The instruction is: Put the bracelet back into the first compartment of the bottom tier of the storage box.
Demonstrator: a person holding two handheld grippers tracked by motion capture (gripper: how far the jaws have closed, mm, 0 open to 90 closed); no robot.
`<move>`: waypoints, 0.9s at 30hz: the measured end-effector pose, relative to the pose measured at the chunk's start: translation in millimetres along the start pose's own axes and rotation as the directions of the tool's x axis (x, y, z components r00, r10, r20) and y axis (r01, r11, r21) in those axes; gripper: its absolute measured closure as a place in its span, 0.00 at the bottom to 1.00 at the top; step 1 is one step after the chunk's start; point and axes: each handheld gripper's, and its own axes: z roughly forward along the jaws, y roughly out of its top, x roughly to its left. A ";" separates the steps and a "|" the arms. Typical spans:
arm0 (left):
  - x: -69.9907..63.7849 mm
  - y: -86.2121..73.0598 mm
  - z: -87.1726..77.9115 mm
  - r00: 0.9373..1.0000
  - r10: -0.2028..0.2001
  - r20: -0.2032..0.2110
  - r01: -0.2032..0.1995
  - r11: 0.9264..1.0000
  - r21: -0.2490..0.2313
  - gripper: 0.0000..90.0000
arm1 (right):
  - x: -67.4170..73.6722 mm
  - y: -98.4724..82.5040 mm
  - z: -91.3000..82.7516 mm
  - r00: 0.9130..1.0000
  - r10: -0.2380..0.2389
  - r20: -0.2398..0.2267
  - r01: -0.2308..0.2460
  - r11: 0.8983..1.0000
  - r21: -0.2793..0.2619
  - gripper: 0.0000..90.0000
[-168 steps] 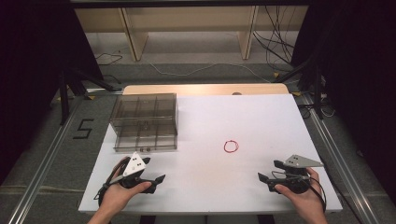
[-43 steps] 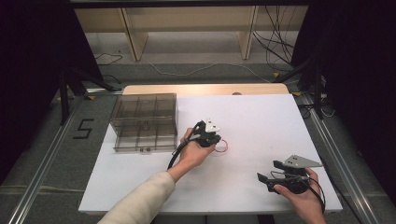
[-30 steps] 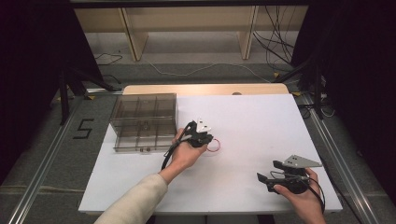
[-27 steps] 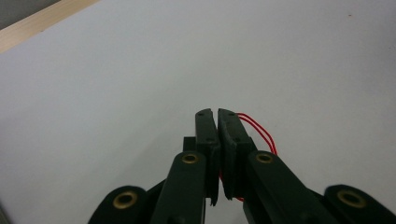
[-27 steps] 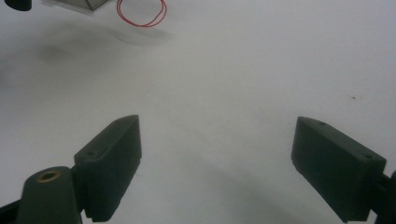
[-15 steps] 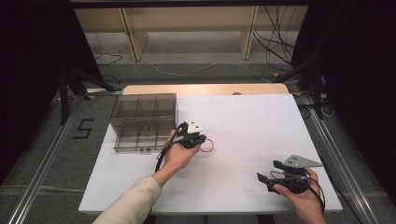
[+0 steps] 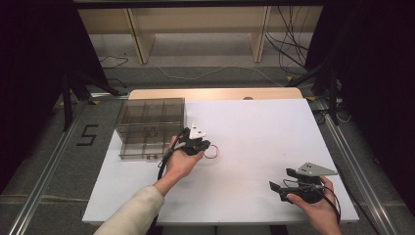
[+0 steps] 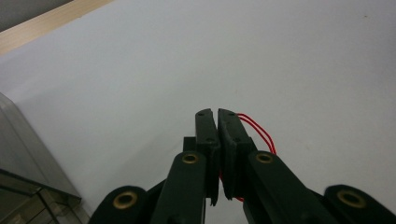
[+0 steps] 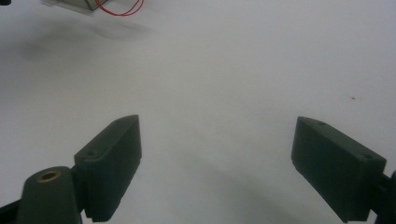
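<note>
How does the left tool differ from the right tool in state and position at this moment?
The left tool has its jaws shut on the red rubber band; the right tool has its jaws wide open with nothing between them. The left tool is beside the clear compartment box, while the right tool sits near the table's front right edge. Both are black, two-jawed and held by a hand.

The left gripper (image 7: 204, 146) is held out at the end of a sleeved forearm reaching up toward one o'clock from the bottom edge, its jaws pressed together, apparently pinching something thin. The right gripper (image 7: 280, 179) sits low at five o'clock in the right hand (image 7: 313, 208), jaws wide apart, pointing toward nine o'clock.
</note>
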 end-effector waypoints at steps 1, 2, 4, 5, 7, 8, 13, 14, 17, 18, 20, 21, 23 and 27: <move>0.6 -0.3 -0.7 1.000 -0.002 -0.002 0.002 1.000 -0.001 0.97 | 0.0 0.0 0.0 1.000 0.000 0.000 0.000 1.000 0.000 0.19; 1.5 -0.6 -1.5 1.000 -0.004 -0.003 0.004 1.000 0.000 0.97 | 0.0 0.0 0.0 1.000 0.000 0.000 0.000 1.000 -0.001 0.19; 3.2 -1.3 -2.9 1.000 -0.007 -0.007 0.007 1.000 -0.001 0.97 | -0.3 0.0 0.0 1.000 -0.003 -0.001 0.003 1.000 -0.004 0.19; 4.1 -1.6 -3.7 1.000 -0.009 -0.008 0.009 1.000 0.000 0.97 | -0.3 -0.1 0.2 1.000 -0.002 0.000 0.002 1.000 -0.006 0.19; 5.4 -2.4 -5.2 1.000 -0.012 -0.010 0.012 1.000 0.000 0.97 | -0.2 0.0 0.2 1.000 -0.002 -0.001 0.002 1.000 -0.006 0.19; 6.1 -2.6 -6.1 1.000 -0.013 -0.012 0.013 1.000 0.001 0.97 | -0.2 0.0 0.2 1.000 -0.002 -0.001 0.002 1.000 -0.006 0.19; 10.4 -4.4 -11.2 1.000 -0.016 -0.022 0.016 1.000 0.001 0.97 | -0.3 -0.2 0.2 1.000 -0.001 -0.001 0.001 1.000 -0.009 0.19; 10.4 -4.4 -11.2 1.000 -0.016 -0.022 0.016 1.000 0.001 0.97 | -0.3 -0.1 0.2 1.000 -0.001 -0.001 0.001 1.000 -0.009 0.19; 14.4 -6.3 -15.7 0.999 -0.020 -0.031 0.020 1.000 0.000 0.97 | -0.3 -0.2 0.1 1.000 -0.001 -0.002 0.001 1.000 -0.009 0.19; 14.4 -6.3 -15.7 0.999 -0.020 -0.031 0.020 1.000 0.000 0.97 | -0.3 -0.2 0.1 1.000 -0.001 -0.002 0.001 1.000 -0.009 0.19; 16.5 -7.6 -18.0 0.999 -0.020 -0.036 0.020 1.000 0.003 0.97 | -0.5 -0.2 0.0 1.000 -0.001 -0.001 0.001 1.000 -0.009 0.19; 17.3 -8.4 -19.1 0.999 -0.027 -0.038 0.027 1.000 0.001 0.97 | -0.4 -0.2 0.1 1.000 -0.001 -0.001 0.001 1.000 -0.009 0.19; 19.5 -9.9 -21.5 0.999 -0.029 -0.041 0.029 1.000 0.003 0.97 | -0.2 -0.1 0.2 1.000 -0.003 -0.002 0.003 1.000 -0.007 0.19; 23.6 -13.3 -25.8 0.998 -0.038 -0.052 0.038 0.999 0.003 0.97 | -0.2 -0.1 0.2 1.000 -0.001 -0.001 0.001 1.000 -0.009 0.19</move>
